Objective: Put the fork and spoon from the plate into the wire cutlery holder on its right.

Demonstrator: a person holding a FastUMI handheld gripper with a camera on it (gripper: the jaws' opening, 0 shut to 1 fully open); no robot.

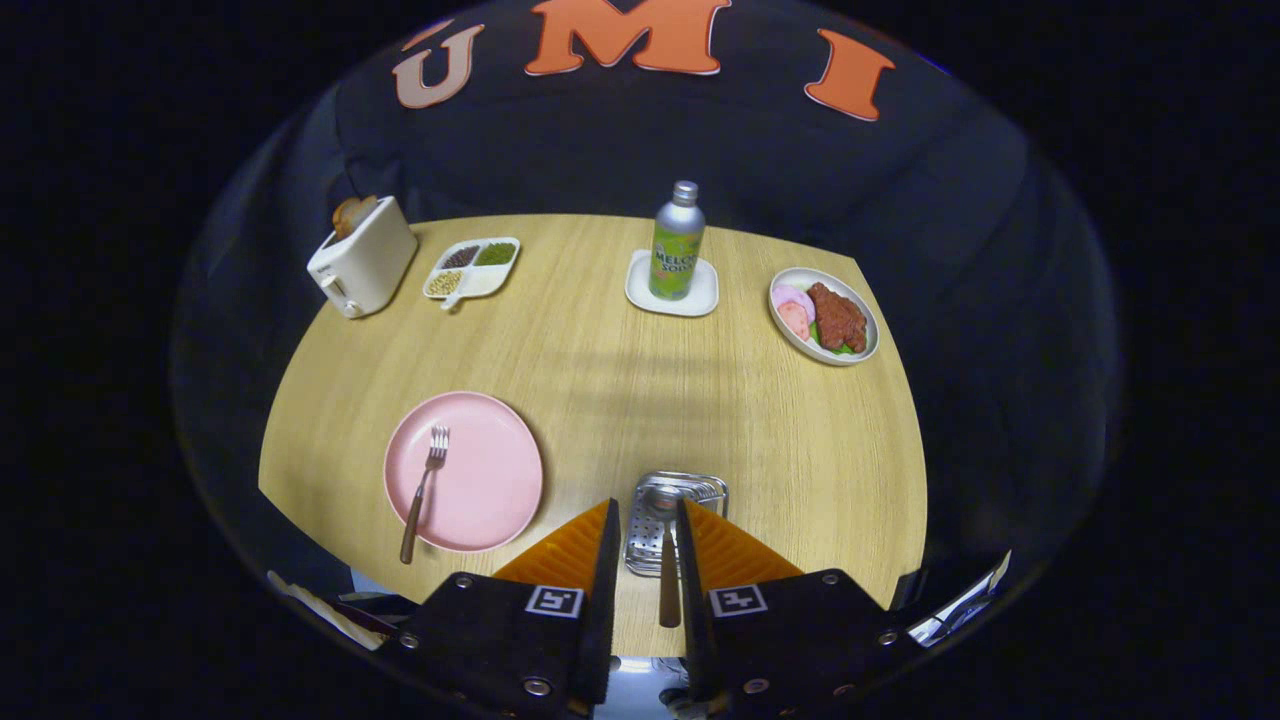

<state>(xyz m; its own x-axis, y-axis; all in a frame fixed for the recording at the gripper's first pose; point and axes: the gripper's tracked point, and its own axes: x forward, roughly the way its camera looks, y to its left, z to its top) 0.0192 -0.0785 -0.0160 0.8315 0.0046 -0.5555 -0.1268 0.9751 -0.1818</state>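
A pink plate lies on the wooden table, left of my fingers. A fork with a brown handle rests on its left half, tines pointing away from me. Just right of the plate stands the wire cutlery holder, directly ahead of my fingertips. The spoon has its bowl over the holder and its brown handle running back toward me in the gap between the fingers, close to the right one. My gripper is open, its fingers wider apart than the handle and not pressing on it.
At the back of the table are a white toaster, a divided dish of beans, a soda bottle on a white coaster, and a plate of meat at the right. The table's near edge runs just under my fingers.
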